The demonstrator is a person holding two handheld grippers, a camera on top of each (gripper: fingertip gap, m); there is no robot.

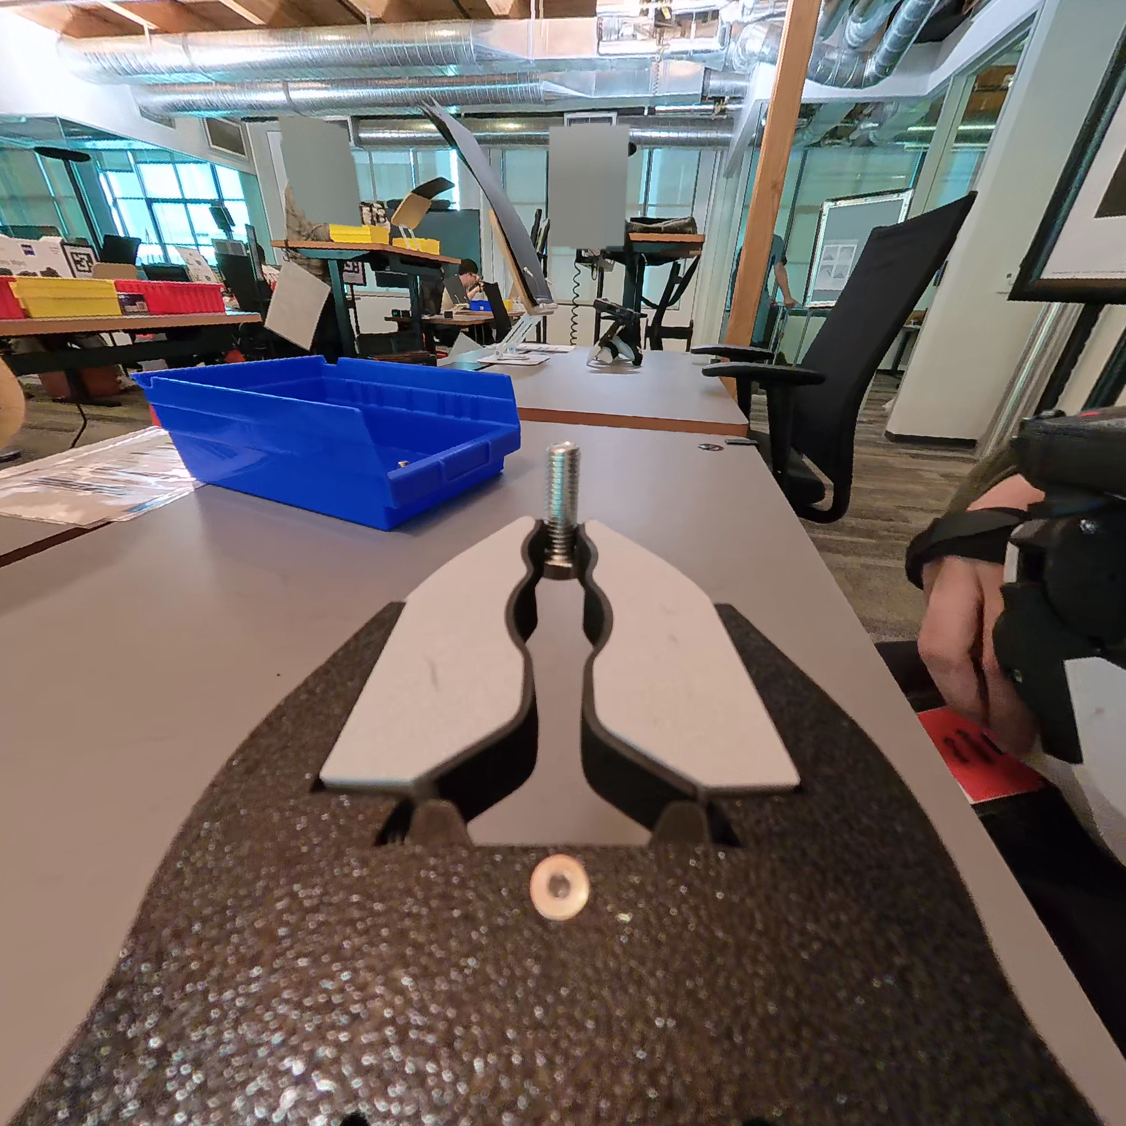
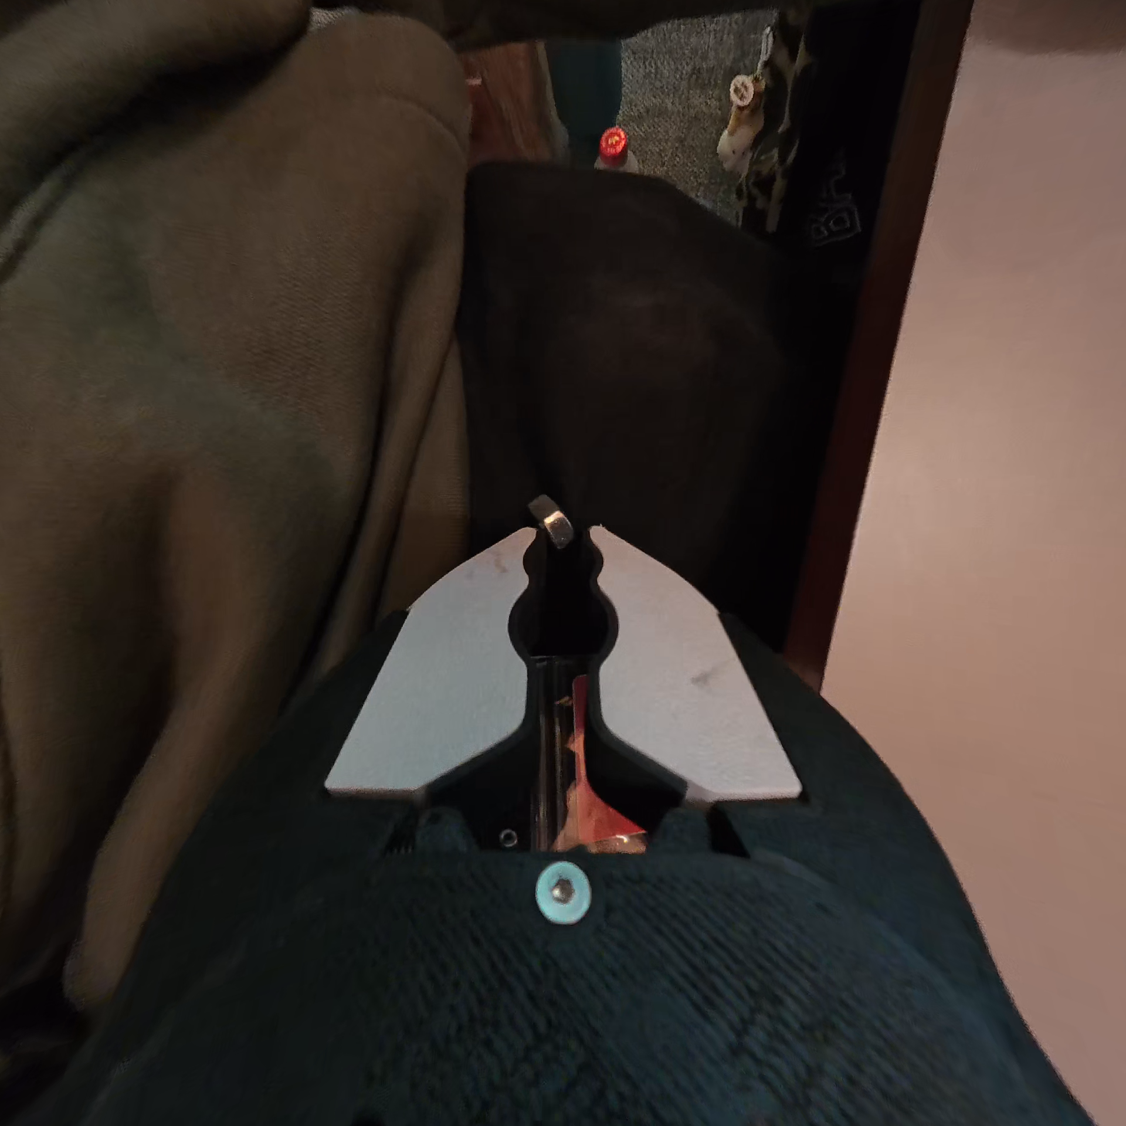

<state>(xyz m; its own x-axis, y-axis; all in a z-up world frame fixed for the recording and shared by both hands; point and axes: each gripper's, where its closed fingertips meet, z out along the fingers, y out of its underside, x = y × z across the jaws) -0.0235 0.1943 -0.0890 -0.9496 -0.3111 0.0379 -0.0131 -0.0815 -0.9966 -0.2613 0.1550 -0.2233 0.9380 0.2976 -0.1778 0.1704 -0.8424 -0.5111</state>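
Left gripper point(image 1: 560, 548) fingers pinch shiny bolt point(image 1: 562, 487) by its head, screw end poking forward, free to reach. Gray table point(image 1: 183, 640) under it. Blue bin point(image 1: 341, 432) near, ahead left. Black chair point(image 1: 853, 341) far right.

Right gripper point(image 2: 563, 536) fingertips squeeze small silver nut point(image 2: 551, 521), tilted. Tan cloth point(image 2: 213, 365) close on left. Table edge point(image 2: 871, 365) on right.

Open-plan workshop/office. Grey table point(image 1: 701, 548) up front, second table point(image 1: 640, 390) butted behind it. Black office chair point(image 1: 853, 365) at right on patterned grey carpet point(image 1: 902, 548). Wooden post point(image 1: 768, 183) runs to exposed timber ceiling; silver ducting point(image 1: 365, 55) overhead. Big windows point(image 1: 170, 207) far left, bright daylight. Standing desks point(image 1: 365, 253) mid-room, glass partitions point(image 1: 853, 183) behind. Framed picture point(image 1: 1084, 183) on white right wall.
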